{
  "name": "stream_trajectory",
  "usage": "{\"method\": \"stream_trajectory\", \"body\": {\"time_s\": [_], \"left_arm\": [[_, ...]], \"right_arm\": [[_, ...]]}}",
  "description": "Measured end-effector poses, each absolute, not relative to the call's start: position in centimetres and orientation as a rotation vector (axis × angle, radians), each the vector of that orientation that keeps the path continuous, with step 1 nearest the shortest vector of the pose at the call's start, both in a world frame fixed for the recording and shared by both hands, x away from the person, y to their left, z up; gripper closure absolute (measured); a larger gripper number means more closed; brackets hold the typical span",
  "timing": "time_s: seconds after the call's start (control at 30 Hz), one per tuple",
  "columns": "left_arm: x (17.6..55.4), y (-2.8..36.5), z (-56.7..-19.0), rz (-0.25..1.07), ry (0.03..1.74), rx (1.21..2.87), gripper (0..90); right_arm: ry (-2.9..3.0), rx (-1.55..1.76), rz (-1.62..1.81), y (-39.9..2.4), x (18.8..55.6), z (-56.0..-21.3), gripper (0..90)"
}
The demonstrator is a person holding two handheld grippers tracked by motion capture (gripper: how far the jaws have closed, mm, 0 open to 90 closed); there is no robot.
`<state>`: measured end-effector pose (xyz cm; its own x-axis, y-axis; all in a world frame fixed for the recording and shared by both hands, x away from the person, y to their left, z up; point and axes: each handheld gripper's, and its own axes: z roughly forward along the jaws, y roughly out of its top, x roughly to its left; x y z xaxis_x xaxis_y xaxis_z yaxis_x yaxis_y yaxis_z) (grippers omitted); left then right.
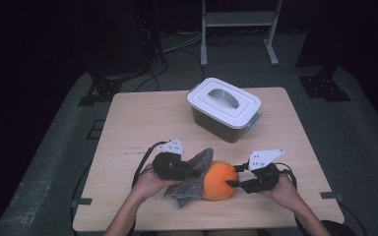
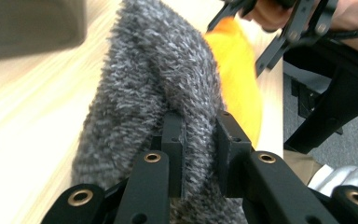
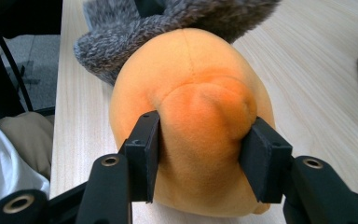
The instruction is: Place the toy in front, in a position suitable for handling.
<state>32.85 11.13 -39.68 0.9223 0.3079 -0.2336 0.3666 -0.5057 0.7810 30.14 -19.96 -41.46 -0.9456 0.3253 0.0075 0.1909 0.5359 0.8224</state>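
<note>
An orange plush toy point(image 1: 220, 180) lies near the table's front edge, its left end tucked into a grey knitted cover point(image 1: 199, 160). My left gripper point(image 1: 193, 170) comes in from the left and is shut on a fold of the grey knit point(image 2: 144, 93), with the fabric pinched between its jaws point(image 2: 198, 128). From the right, my right gripper point(image 1: 234, 176) grips the plush's bare end. Its pads squeeze a bulge of the orange plush point(image 3: 196, 79) between them point(image 3: 200, 135). The grey cover point(image 3: 121, 32) wraps the toy's far end in the right gripper view.
A white-lidded storage box point(image 1: 225, 105) with a grey handle stands at the back middle of the wooden table point(image 1: 142, 113). The table's front edge is close to the person's forearms. Dark floor, cables and a metal stand leg lie beyond the table.
</note>
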Motion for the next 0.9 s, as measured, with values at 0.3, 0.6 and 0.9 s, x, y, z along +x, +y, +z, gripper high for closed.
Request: {"method": "stream_trajectory", "body": {"time_s": [0.3, 0.6, 0.9], "left_arm": [[32.6, 11.0, -40.1, -0.134, 0.458, 2.107, 76.1], [32.5, 10.8, -39.7, -0.150, 0.435, 2.104, 76.2], [32.2, 12.0, -37.0, -0.117, 0.395, 2.047, 76.2]], "right_arm": [[2.659, 0.476, 1.353, -19.1, 29.9, -40.2, 29.4], [2.680, 0.432, 1.278, -17.9, 30.3, -40.5, 53.8], [2.626, 0.353, 1.507, -17.1, 30.7, -40.2, 57.3]]}}
